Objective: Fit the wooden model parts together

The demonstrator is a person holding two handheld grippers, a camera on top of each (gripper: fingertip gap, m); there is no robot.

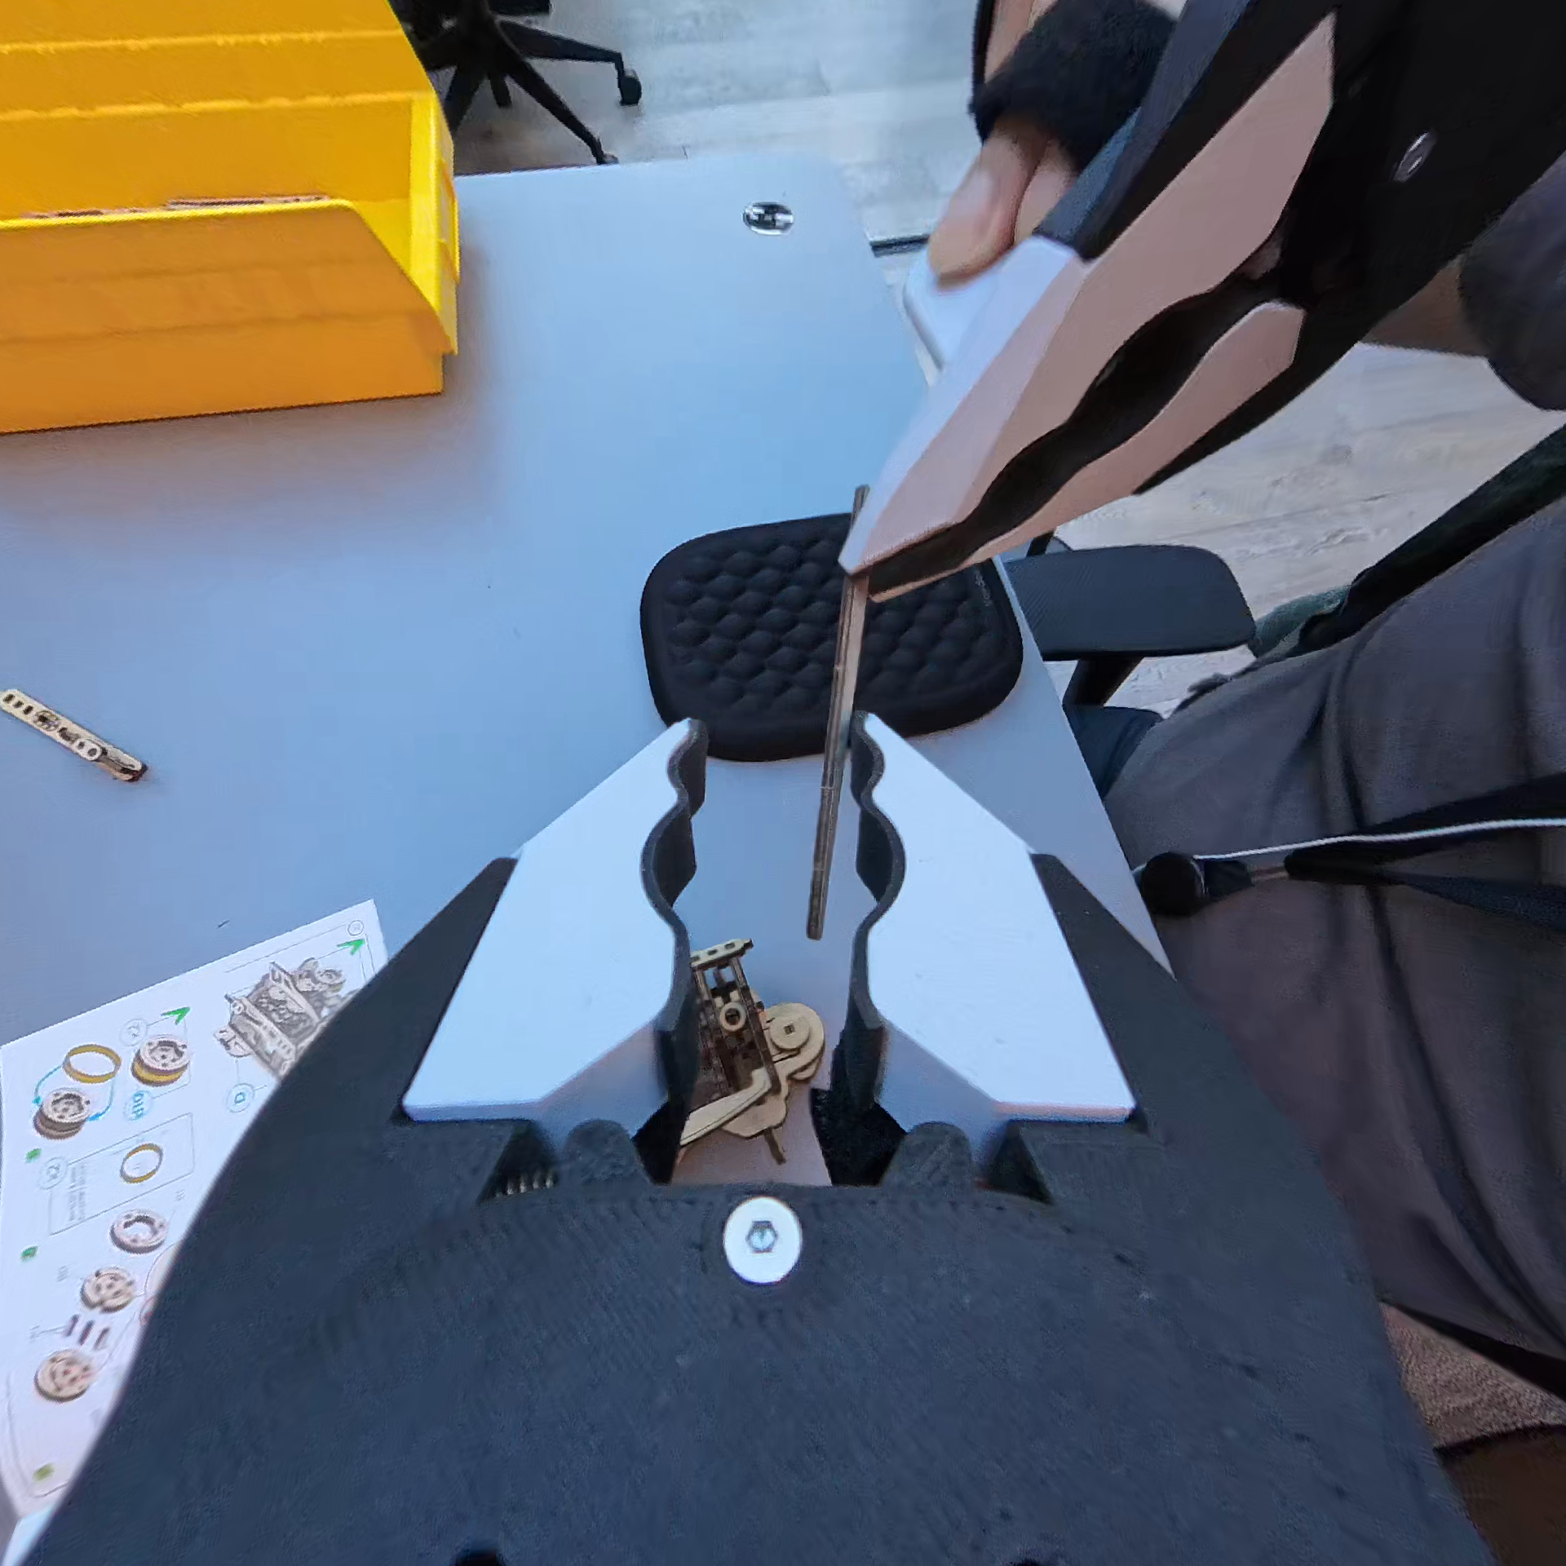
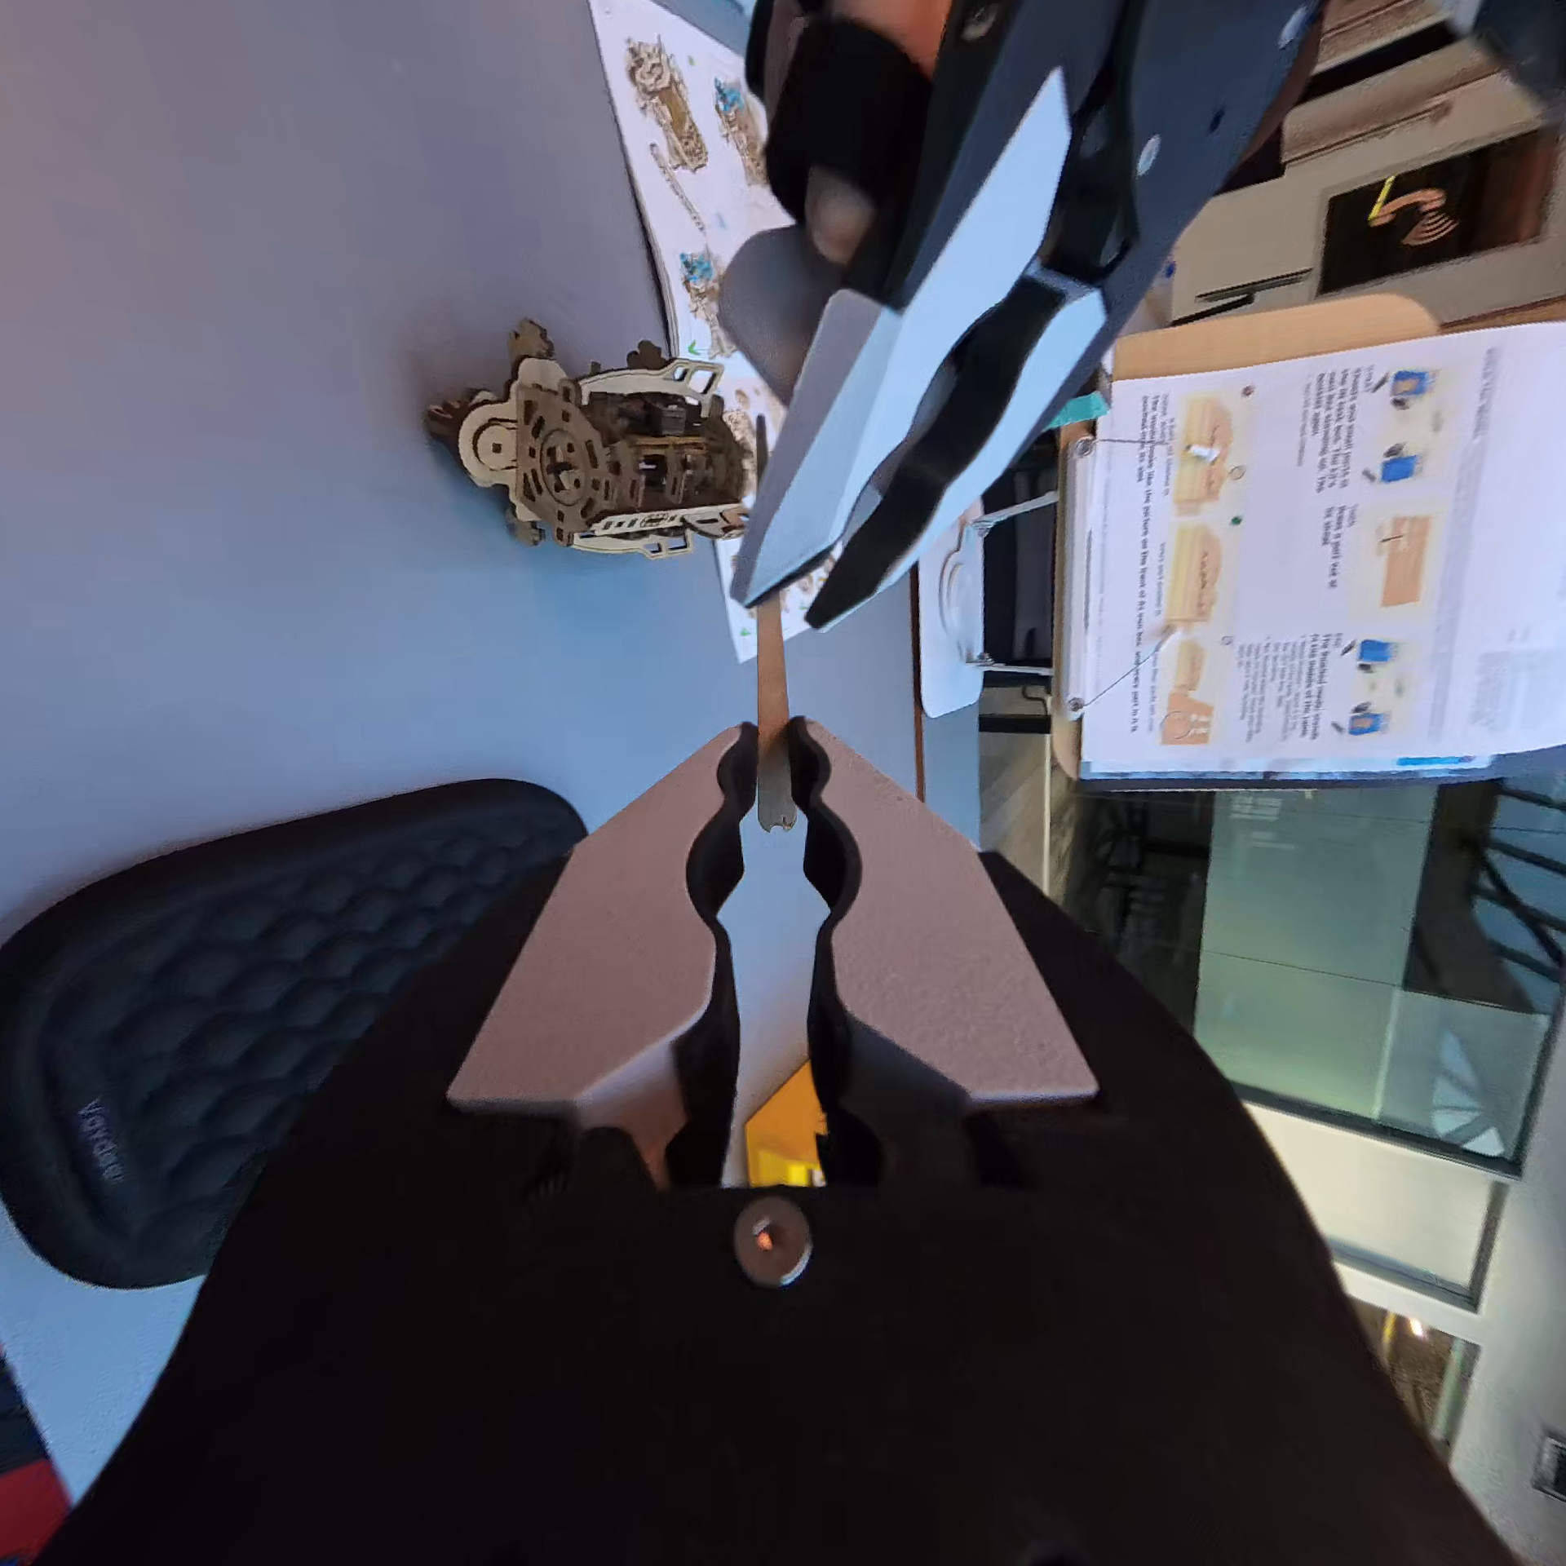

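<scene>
A wide stretch of bare grey table (image 1: 356,551) is lying open in the middle of the left wrist view, giving free room for a gripper. At the far left the stacked yellow bins (image 1: 220,212) are blocking the way. A small wooden strip (image 1: 72,735) is lying alone at the left. The instruction sheet (image 1: 127,1144) is covering the near left corner. The black padded rest (image 1: 763,627) is occupying the right edge of the table, and a thin wooden stick (image 1: 839,729), pinched in the right gripper (image 2: 773,739), is crossing the gap between the left gripper (image 1: 775,737) fingers. In the right wrist view, the assembled wooden model (image 2: 593,458) is standing on the table with open surface around it.
</scene>
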